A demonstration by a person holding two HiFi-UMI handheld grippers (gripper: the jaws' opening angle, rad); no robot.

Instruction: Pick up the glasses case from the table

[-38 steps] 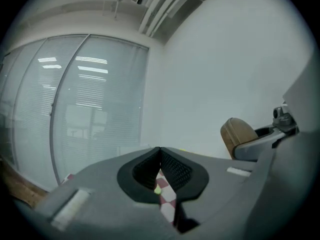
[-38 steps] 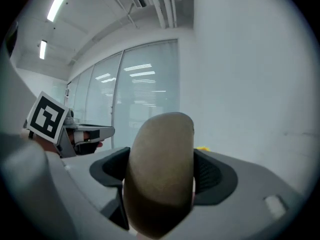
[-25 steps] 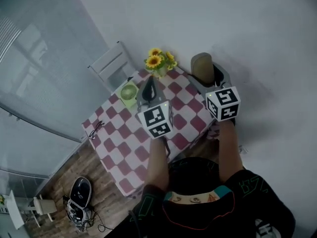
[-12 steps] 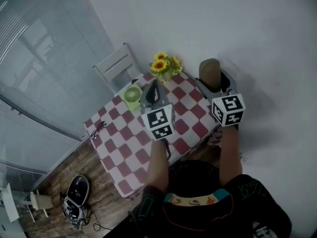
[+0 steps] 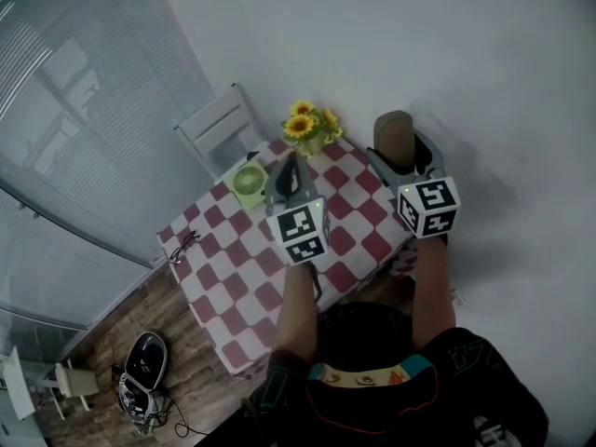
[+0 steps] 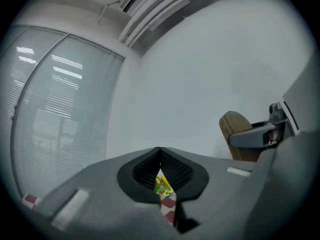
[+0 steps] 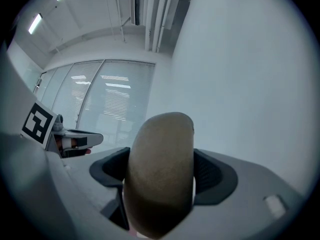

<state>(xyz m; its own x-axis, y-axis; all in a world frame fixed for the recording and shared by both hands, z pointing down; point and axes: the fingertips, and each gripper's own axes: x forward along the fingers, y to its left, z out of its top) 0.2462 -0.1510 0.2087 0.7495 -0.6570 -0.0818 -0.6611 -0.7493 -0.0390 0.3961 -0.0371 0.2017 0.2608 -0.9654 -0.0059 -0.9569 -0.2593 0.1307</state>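
Observation:
The tan glasses case is held up well above the checked table, and my right gripper is shut on it. In the right gripper view the case stands on end between the two jaws and fills the gap. The case also shows at the right of the left gripper view. My left gripper hangs beside it over the table, shut with nothing in it; its pads meet at the tip.
On the table stand sunflowers and a small green fan; dark glasses lie near its left edge. A white chair stands behind the table. A round device sits on the wooden floor.
A second ago the grippers and table sat slightly further left in the picture. Over the last half second almost nothing has moved; the case stays in the right gripper.

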